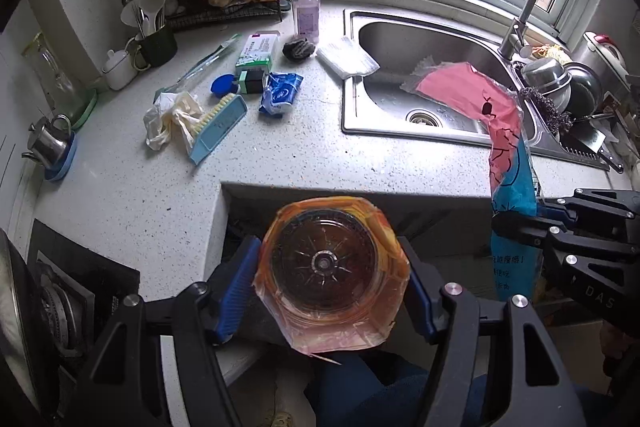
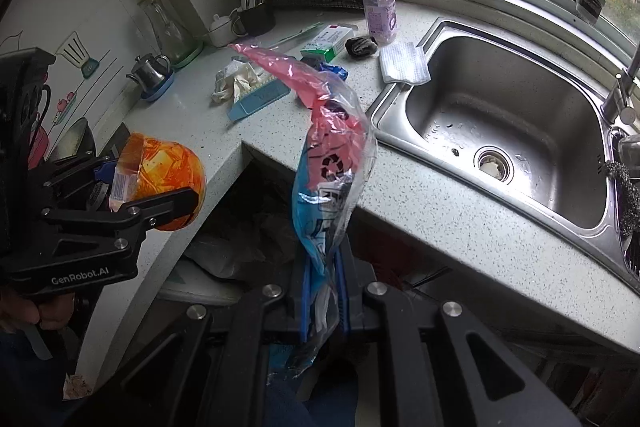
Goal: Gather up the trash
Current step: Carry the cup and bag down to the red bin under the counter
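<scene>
My left gripper point(image 1: 334, 279) is shut on an orange plastic cup point(image 1: 332, 275), seen bottom-on, with a blue pad pressing each side. In the right wrist view that cup point(image 2: 168, 171) sits at the left in the left gripper point(image 2: 160, 199), off the counter's inner corner. My right gripper point(image 2: 324, 291) is shut on a crumpled pink and blue plastic bag point(image 2: 328, 155) that stands up between its blue pads. The same bag point(image 1: 508, 147) and the right gripper point(image 1: 520, 223) show at the right of the left wrist view. A dark trash bag point(image 2: 256, 227) lies below the counter edge.
On the speckled counter point(image 1: 304, 155) lie a crumpled tissue point(image 1: 168, 119), a blue brush point(image 1: 218, 127), a blue wrapper point(image 1: 280, 93), a green box point(image 1: 258, 53), a white cloth point(image 1: 348, 61) and a purple bottle point(image 1: 306, 9). The steel sink point(image 2: 504, 123) is at right, a stove point(image 1: 60, 303) at left.
</scene>
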